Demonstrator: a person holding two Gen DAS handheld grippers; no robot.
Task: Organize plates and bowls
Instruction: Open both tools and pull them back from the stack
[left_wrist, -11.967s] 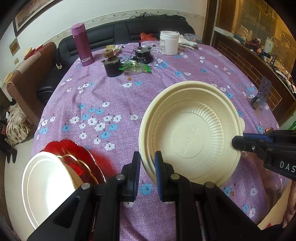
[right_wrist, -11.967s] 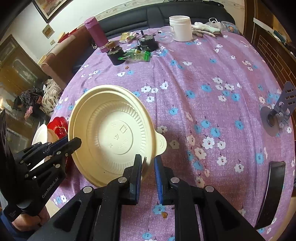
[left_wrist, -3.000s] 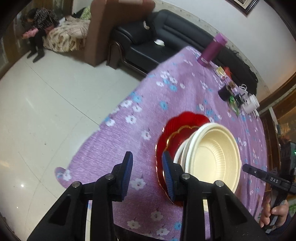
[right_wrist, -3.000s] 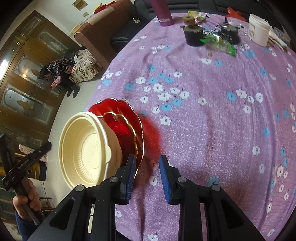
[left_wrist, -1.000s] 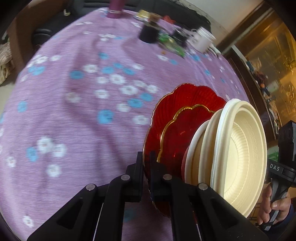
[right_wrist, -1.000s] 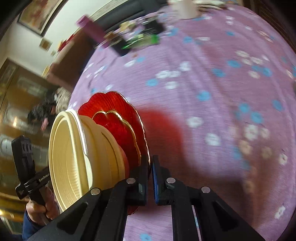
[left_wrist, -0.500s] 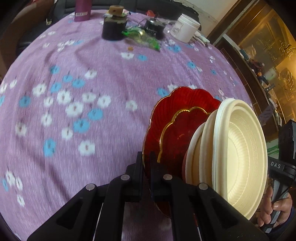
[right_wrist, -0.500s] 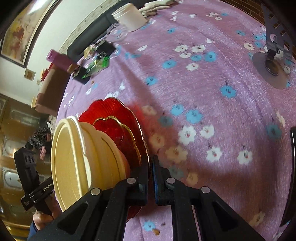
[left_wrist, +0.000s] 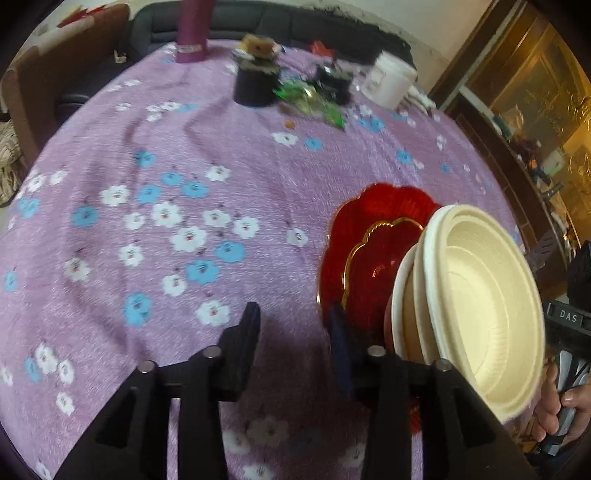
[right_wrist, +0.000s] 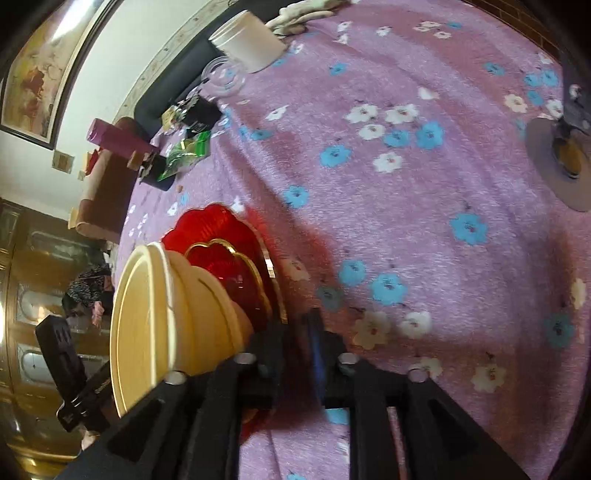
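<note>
My left tool (left_wrist: 293, 325) stands with its jaws spread wide and nothing between them; the right-hand finger sits just beside the rim of the red plate (left_wrist: 373, 236), and I cannot tell whether it touches. My right tool (right_wrist: 295, 332) is also parted, by a narrower gap, with the same plate's gold-edged rim (right_wrist: 221, 232) just in front of its left finger; the blur keeps me from saying whether it still meets the plate.

The stack lies on the purple flowered counter (left_wrist: 147, 206): the large red plate at the bottom, a smaller gold-rimmed red dish (left_wrist: 376, 258) on it, then the cream bowls (left_wrist: 476, 295) nested on top.

The left view looks into the top bowl's ribbed hollow and shows the other hand (left_wrist: 561, 406) gripping its handle beyond it. The right view shows instead the bowls' outer walls (right_wrist: 192, 295) from the side, stepped one inside another.

Only the right view shows a grey disc stand (right_wrist: 565, 173) on the counter. Both views show the far clutter: the magenta flask (left_wrist: 192, 33), a white tub (left_wrist: 389, 79), a black jar (left_wrist: 255, 83) and a green packet (left_wrist: 314, 101).
</note>
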